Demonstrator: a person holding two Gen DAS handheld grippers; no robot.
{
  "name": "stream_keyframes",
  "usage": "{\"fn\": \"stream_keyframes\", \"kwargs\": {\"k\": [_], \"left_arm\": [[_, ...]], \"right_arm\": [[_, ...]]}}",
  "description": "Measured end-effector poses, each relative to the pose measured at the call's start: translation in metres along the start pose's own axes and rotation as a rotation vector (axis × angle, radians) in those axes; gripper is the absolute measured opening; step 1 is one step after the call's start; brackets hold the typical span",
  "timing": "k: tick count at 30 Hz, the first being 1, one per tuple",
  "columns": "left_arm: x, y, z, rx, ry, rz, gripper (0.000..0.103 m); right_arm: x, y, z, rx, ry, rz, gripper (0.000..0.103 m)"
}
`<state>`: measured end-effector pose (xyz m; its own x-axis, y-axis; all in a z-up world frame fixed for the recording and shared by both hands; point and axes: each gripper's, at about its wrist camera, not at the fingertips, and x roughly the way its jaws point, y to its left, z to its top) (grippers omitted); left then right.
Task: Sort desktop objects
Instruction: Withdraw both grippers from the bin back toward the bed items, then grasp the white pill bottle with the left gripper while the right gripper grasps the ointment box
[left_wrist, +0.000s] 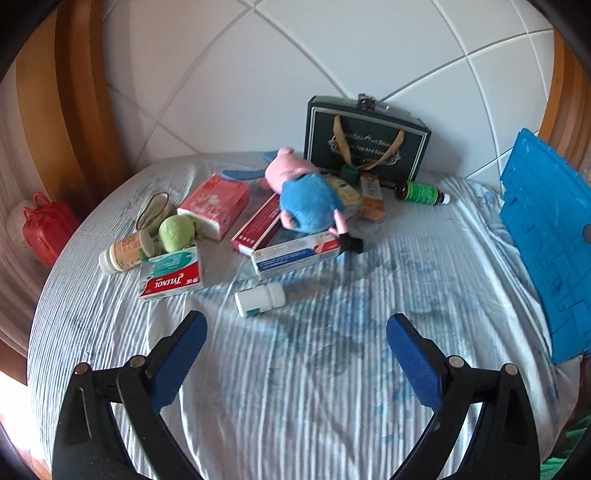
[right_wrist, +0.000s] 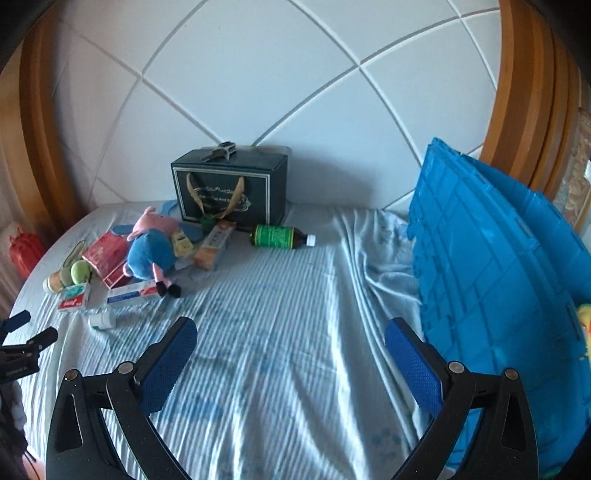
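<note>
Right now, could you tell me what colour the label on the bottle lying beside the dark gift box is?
Green, on a dark bottle with a white cap; the right wrist view shows it best.

1. I count two plush toys: a pink-and-blue one (left_wrist: 306, 199) and a green one (left_wrist: 175, 230).
2. Three bottles: white (left_wrist: 260, 298), beige (left_wrist: 120, 254), green-labelled (left_wrist: 421, 192).
3. Four cartons I can tell apart: Tylenol box (left_wrist: 170, 273), red box (left_wrist: 256, 225), blue-and-white box (left_wrist: 295, 254), orange box (left_wrist: 371, 197).
4. One tissue pack (left_wrist: 216, 203).
5. One dark gift box (left_wrist: 365, 142).
6. One blue crate (right_wrist: 491, 266).
</note>
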<state>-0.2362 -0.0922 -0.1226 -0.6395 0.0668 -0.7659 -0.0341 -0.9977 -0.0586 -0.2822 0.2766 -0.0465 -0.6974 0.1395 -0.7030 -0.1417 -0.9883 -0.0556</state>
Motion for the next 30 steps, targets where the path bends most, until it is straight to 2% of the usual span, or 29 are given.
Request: {"fn": "stream_keyframes", "kwargs": {"k": [4, 6, 11, 15, 18, 19, 21, 23, 27, 30], "left_arm": [[0.040, 0.024, -0.002, 0.009, 0.073, -0.001, 0.099], [0.060, 0.029, -0.001, 0.039, 0.106, -0.014, 0.091], [0.111, 0.037, 0.006, 0.086, 0.191, -0.023, 0.081], [0.148, 0.039, 0.013, 0.127, 0.236, -0.023, 0.075], [0.167, 0.038, 0.015, 0.152, 0.255, -0.040, 0.075], [0.173, 0.037, 0.014, 0.160, 0.267, -0.045, 0.070], [0.183, 0.037, 0.010, 0.174, 0.303, -0.053, 0.046], [0.184, 0.042, 0.006, 0.148, 0.296, -0.064, 0.039], [0.176, 0.060, 0.000, 0.025, 0.269, -0.013, 0.039], [0.165, 0.075, -0.006, -0.090, 0.254, 0.010, 0.039]], "right_arm": [[0.042, -0.004, -0.005, 0.000, 0.088, 0.004, 0.103], [0.061, -0.009, -0.008, -0.002, 0.130, 0.000, 0.103], [0.100, -0.020, -0.011, 0.013, 0.196, -0.008, 0.103], [0.135, -0.019, -0.012, 0.031, 0.247, -0.005, 0.103], [0.157, -0.007, -0.013, 0.018, 0.276, 0.007, 0.103], [0.163, -0.001, -0.014, 0.011, 0.286, 0.019, 0.103], [0.174, 0.014, -0.014, -0.010, 0.303, 0.041, 0.103], [0.183, 0.033, -0.014, -0.030, 0.311, 0.083, 0.103], [0.200, 0.081, -0.015, -0.076, 0.330, 0.209, 0.103], [0.215, 0.130, -0.017, -0.174, 0.355, 0.292, 0.103]]}}
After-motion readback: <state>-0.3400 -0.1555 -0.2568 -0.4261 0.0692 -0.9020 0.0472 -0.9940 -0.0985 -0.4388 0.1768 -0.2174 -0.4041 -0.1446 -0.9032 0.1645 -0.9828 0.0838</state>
